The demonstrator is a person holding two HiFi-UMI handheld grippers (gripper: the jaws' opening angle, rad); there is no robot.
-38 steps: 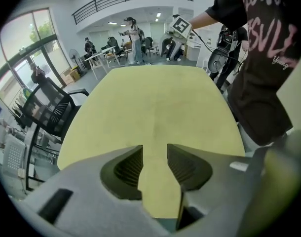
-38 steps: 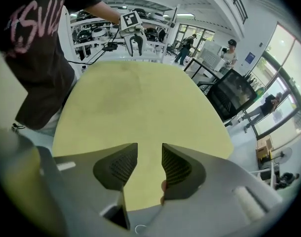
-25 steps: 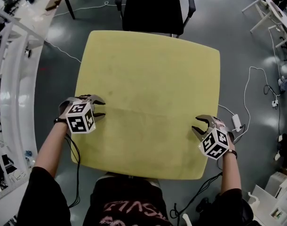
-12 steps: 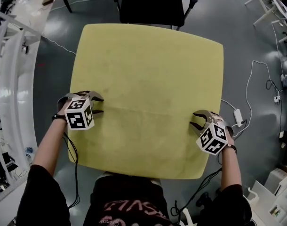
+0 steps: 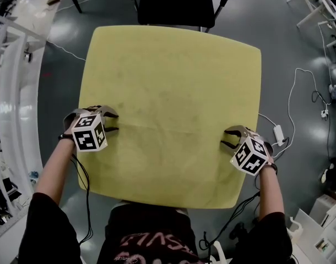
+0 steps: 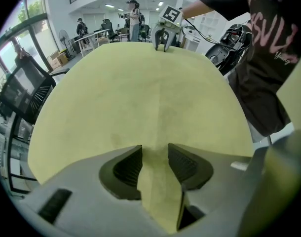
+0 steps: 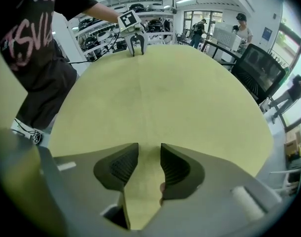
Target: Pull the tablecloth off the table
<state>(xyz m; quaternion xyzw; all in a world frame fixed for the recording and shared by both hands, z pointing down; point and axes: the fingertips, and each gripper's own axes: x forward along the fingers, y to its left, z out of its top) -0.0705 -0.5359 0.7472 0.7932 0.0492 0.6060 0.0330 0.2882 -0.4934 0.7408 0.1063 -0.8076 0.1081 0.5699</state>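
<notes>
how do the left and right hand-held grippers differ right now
The left hand-held gripper sits at the tablecloth's left edge, the right hand-held gripper at its right edge. In the head view the left one is a little farther from the person than the right. Both point inward toward each other, and each has its jaws closed on a fold of the cloth.

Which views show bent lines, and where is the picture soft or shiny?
Left gripper view and right gripper view: strong fisheye, the tablecloth bulges round, the corners are black, and the left tool and right tool look soft up close. Head view: milder bending, even light, pale glare on the floor.
</notes>
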